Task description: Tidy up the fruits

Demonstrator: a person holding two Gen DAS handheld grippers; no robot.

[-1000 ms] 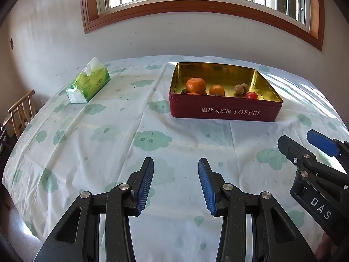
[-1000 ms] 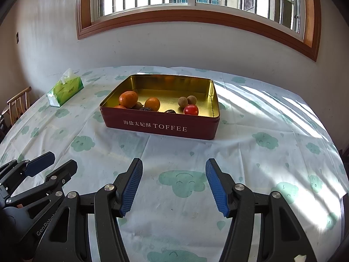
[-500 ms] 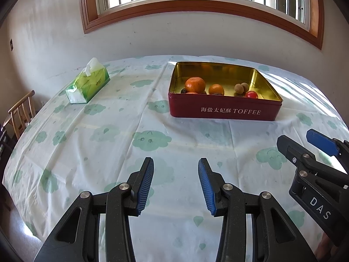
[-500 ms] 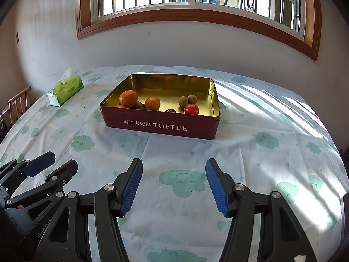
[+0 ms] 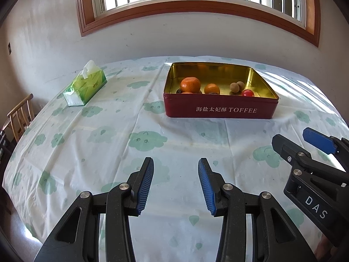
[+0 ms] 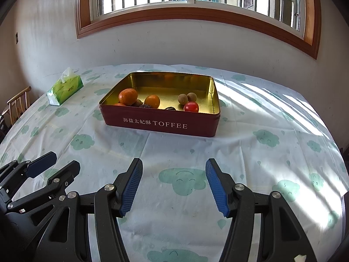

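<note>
Red toffee tin (image 6: 160, 124) of fruits well beyond both gaping grippers.

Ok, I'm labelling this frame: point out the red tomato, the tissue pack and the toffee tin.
red tomato (image 6: 191, 106), right wrist view, its shiny front.
tissue pack (image 5: 86, 86), left wrist view, its green top face.
toffee tin (image 6: 157, 124), right wrist view, its red lettered front wall.

A green tissue box (image 5: 85, 86) sits on the cloud-print tablecloth (image 5: 109, 144) near a wooden chair (image 5: 19, 115).

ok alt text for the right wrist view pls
A red toffee tin holding oranges, a red tomato and small brown fruits sits on a cloud-print tablecloth. The open right gripper points at it, empty.
</note>
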